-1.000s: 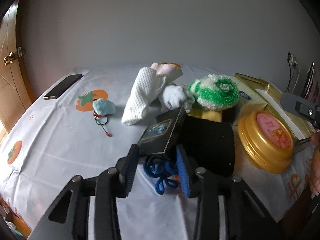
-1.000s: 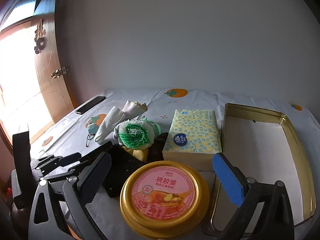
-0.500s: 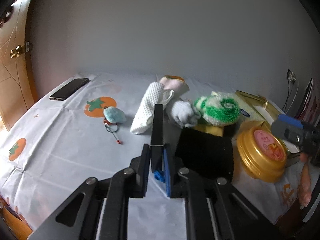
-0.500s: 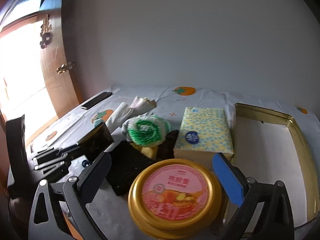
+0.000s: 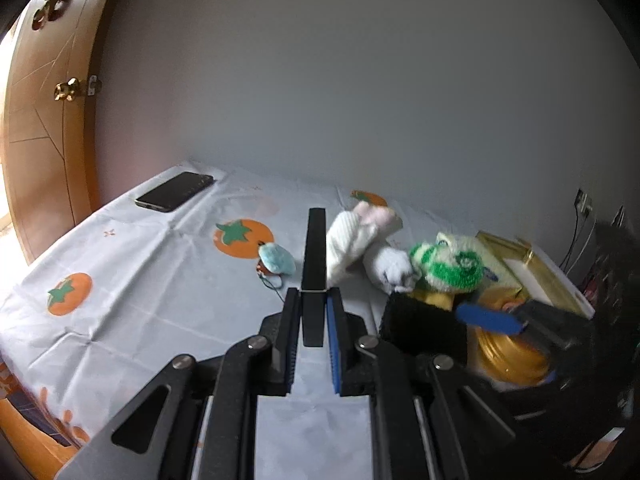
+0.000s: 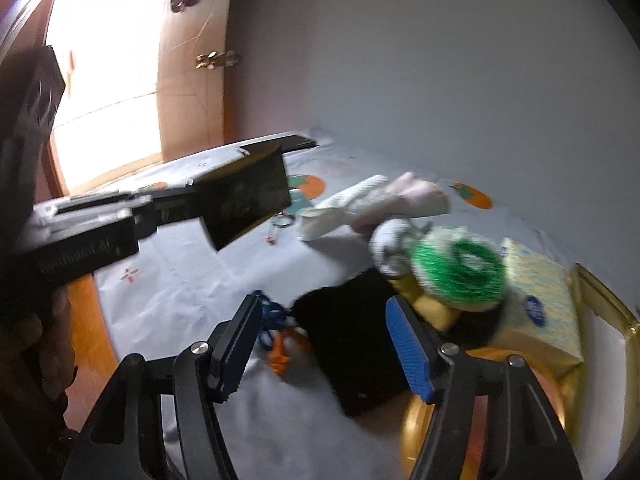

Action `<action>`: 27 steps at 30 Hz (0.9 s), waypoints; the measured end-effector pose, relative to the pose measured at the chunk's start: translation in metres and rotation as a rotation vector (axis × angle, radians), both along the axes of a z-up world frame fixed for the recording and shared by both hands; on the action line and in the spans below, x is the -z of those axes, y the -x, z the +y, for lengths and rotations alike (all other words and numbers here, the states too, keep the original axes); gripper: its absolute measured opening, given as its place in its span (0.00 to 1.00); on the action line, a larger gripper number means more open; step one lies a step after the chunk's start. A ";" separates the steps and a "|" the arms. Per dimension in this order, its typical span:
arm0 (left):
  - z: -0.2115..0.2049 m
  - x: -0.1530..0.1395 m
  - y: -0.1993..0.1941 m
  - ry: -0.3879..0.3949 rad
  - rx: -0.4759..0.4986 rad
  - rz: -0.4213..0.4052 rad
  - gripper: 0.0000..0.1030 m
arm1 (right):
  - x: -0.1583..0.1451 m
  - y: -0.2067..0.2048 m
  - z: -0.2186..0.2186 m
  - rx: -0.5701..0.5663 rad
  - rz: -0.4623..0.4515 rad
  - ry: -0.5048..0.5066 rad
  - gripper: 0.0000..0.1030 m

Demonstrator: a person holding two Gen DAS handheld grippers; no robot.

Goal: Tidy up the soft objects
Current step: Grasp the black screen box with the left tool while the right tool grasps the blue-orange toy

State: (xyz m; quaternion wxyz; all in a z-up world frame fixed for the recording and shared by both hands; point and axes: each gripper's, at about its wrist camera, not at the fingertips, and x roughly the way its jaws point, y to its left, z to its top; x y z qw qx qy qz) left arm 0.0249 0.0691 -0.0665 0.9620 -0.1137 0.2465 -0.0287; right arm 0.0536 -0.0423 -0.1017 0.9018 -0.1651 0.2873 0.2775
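The left gripper point(image 5: 313, 312) pinches a thin black card point(image 5: 313, 264) edge-on (it could twist free); the right gripper point(image 6: 324, 344) gapes over the black cloth point(image 6: 352, 344), the green scrubber point(image 6: 460, 276) past its right finger

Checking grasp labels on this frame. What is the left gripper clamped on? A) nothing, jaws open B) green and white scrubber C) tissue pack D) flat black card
D: the left gripper has its jaws closed on a flat black card, seen edge-on in the left wrist view and face-on in the right wrist view, lifted clear of the tablecloth.
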 end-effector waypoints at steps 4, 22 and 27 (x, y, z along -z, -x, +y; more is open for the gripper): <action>0.003 -0.003 0.002 -0.002 -0.007 -0.011 0.10 | 0.010 -0.003 0.016 -0.023 0.019 0.045 0.65; -0.006 -0.011 0.013 -0.002 0.007 -0.037 0.10 | -0.006 0.005 -0.003 -0.059 0.020 -0.110 0.03; -0.014 -0.014 0.013 -0.011 0.014 -0.040 0.10 | -0.022 0.010 -0.018 -0.052 0.002 -0.157 0.03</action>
